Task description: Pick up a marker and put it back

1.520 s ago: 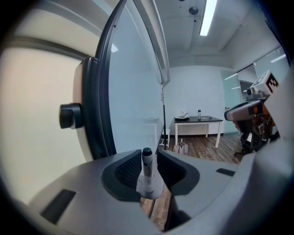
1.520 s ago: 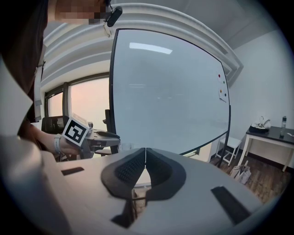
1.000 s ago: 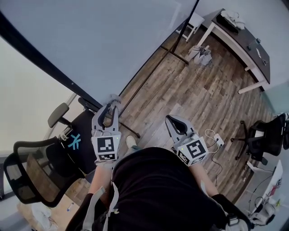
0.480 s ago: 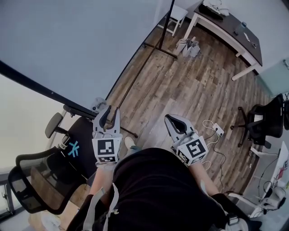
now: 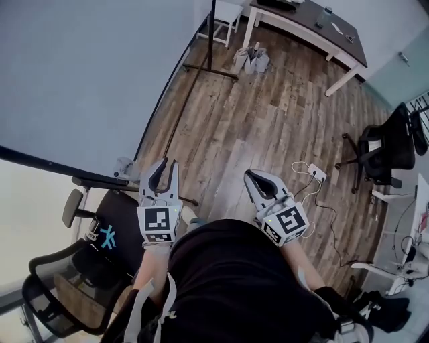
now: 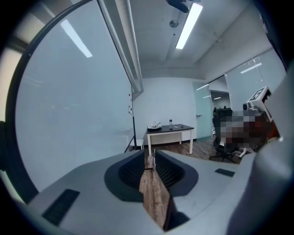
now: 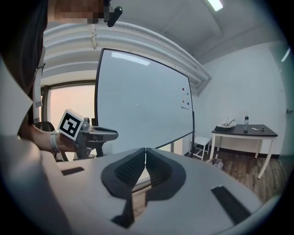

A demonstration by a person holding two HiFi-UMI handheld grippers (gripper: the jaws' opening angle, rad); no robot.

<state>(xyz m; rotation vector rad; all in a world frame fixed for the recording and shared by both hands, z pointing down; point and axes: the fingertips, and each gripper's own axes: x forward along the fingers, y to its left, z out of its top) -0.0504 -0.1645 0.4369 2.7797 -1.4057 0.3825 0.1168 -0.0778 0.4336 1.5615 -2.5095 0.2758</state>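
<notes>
Wood floor (image 5: 268,134), whiteboard (image 5: 80,67), dark desk (image 5: 308,20)

The whiteboard (image 5: 80,80) stands left, with an office chair (image 5: 67,295) near it. The desk (image 5: 301,20) stands far, a stool (image 5: 226,12) left of it. A second chair (image 5: 382,144) stands right.

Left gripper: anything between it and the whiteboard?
Nothing visible. The left gripper, jaws closing on nothing, has only open air toward the whiteboard. No marker can be made out in any view.
</notes>
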